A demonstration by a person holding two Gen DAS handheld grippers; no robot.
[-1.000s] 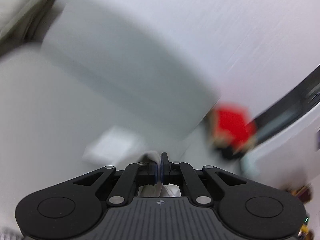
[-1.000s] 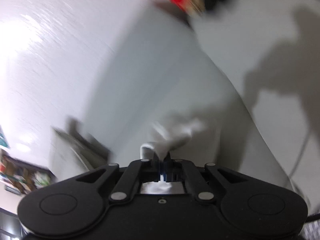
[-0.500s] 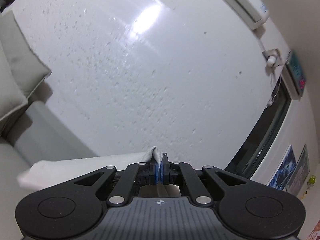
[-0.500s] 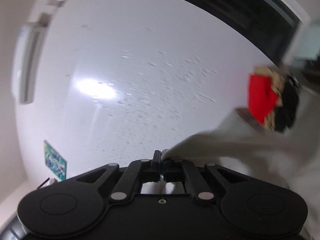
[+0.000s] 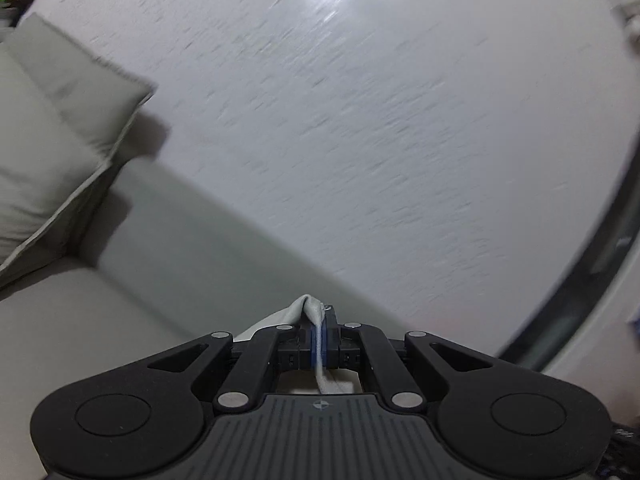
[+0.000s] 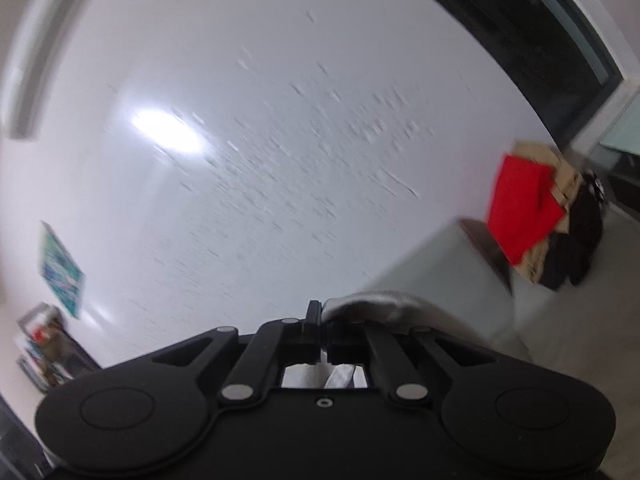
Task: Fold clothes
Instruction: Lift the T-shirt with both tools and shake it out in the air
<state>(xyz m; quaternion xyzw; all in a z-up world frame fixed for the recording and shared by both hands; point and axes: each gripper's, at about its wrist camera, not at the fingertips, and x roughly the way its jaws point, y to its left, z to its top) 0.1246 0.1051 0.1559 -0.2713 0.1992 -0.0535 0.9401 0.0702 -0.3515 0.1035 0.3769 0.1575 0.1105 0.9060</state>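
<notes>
Left gripper (image 5: 319, 338) clenched on a fold of white garment (image 5: 310, 308), pinched between the blue pads at lower centre of the left wrist view, with a small peak of cloth poking up above the fingertips and more trailing to the lower left behind the black linkage. Beyond, a pale grey sofa (image 5: 120, 312) across the lower left, two cushions (image 5: 52, 120) stacked in the upper left, and a white wall (image 5: 360, 120) filling the rest, streaked by motion blur; dark window frame (image 5: 600, 272) curving along the right edge. Right gripper (image 6: 322, 322) likewise closed tight on the white garment (image 6: 384, 300), the cloth bunched just right of the fingertips at lower centre and draping toward the lower right. Behind, the same white wall (image 6: 280, 160) with a bright glare patch at centre left, an air conditioner (image 6: 36, 64) in the upper left, a poster (image 6: 60, 272) at the left edge, a red item (image 6: 520, 208) beside dark clothes (image 6: 576, 248) at the right, resting on the sofa end (image 6: 440, 272).
</notes>
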